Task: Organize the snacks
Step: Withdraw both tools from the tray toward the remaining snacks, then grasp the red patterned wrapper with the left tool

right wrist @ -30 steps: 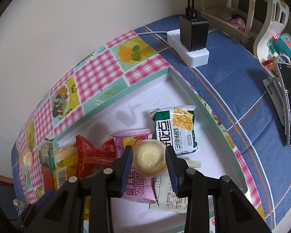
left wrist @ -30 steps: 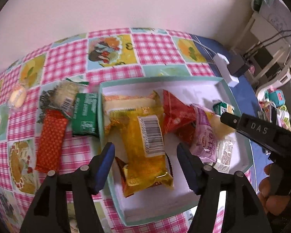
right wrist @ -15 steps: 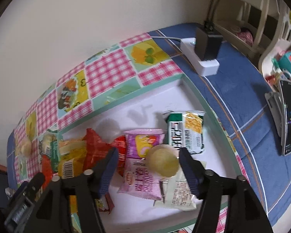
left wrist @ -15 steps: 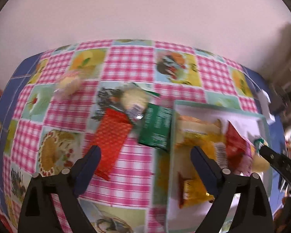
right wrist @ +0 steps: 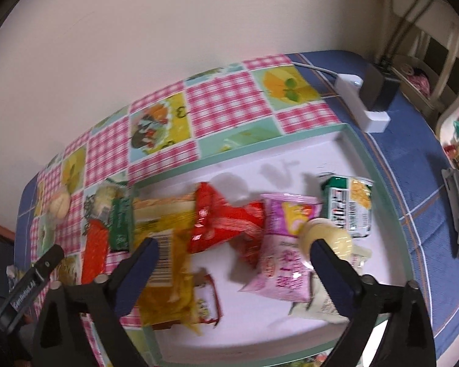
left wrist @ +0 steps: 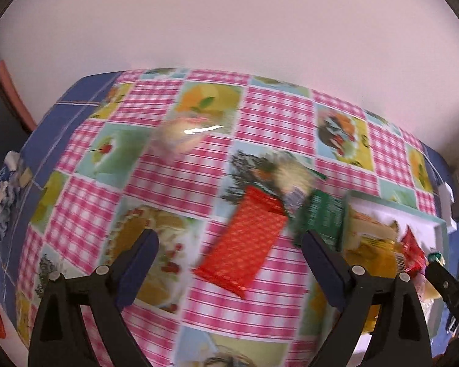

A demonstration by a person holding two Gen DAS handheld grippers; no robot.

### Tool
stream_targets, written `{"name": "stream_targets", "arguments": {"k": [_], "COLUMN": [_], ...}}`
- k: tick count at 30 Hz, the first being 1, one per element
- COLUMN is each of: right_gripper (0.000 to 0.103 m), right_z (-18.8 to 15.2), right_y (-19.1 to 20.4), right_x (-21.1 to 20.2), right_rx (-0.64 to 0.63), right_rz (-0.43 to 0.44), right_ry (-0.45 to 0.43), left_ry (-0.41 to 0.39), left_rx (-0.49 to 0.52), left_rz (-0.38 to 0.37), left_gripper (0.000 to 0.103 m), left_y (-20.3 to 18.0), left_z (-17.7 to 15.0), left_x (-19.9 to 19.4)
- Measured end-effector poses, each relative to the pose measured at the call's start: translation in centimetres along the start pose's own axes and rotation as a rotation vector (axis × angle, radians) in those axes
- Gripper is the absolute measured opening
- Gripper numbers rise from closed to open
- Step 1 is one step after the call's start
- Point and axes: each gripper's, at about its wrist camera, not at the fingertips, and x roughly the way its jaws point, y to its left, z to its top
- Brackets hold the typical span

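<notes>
Several snack packets lie in a shallow white tray with a pale green rim (right wrist: 379, 180): a yellow packet with a barcode (right wrist: 168, 263) at the tray's nine o'clock side, a red packet (right wrist: 220, 223) in the middle, a pink packet (right wrist: 284, 244) beside it toward three o'clock, and a green-and-white packet showing corn (right wrist: 348, 205) at about two o'clock. A round pale-yellow cake in clear wrap (right wrist: 324, 238) rests on the pink packet, just beyond the right gripper's (right wrist: 232, 263) three o'clock finger. That gripper's jaws are opening wide, and the pads touch nothing, though the packets lie below the gap.

Three more snacks lie outside the tray on the pink checked tablecloth (left wrist: 180, 180): a red dotted bar (left wrist: 244, 241), a dark green packet (left wrist: 324, 217) against the tray's edge, and a blurred pale packet (left wrist: 290, 174) at the bar's twelve o'clock. A round cake in clear wrap (left wrist: 180, 137) lies well apart, toward eleven o'clock. The left gripper (left wrist: 229, 263) hangs over the cloth with its jaws spread and nothing between the pads; the red bar sits beyond its tips, probably not touched, though motion blur makes that uncertain.

A white power strip carrying a black adapter (right wrist: 373, 98) sits on the blue cloth at the tray's one o'clock corner.
</notes>
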Motion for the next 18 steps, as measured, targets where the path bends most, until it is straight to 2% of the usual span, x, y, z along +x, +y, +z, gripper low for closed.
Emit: {"name": "stream_targets", "arguments": {"k": [9,18], "right_gripper": [0.103,0.103], "right_z": [-1.5,-3.2], "right_y": [5.2,10.9], "right_x": [0.0,0.2], "right_rx": [-0.127,-0.239], "right_rz": [0.008,0.077], "right_ry": [-0.006,-0.007], "left_ry": [-0.029,-0.039], "left_rx": [-0.080,-0.163], "left_rz": [0.052,0.056], "left_gripper": [0.095,0.095], "left_y": [5.9,10.8], "left_z": [0.4,0.7], "left_x": [-0.2,0.1]}}
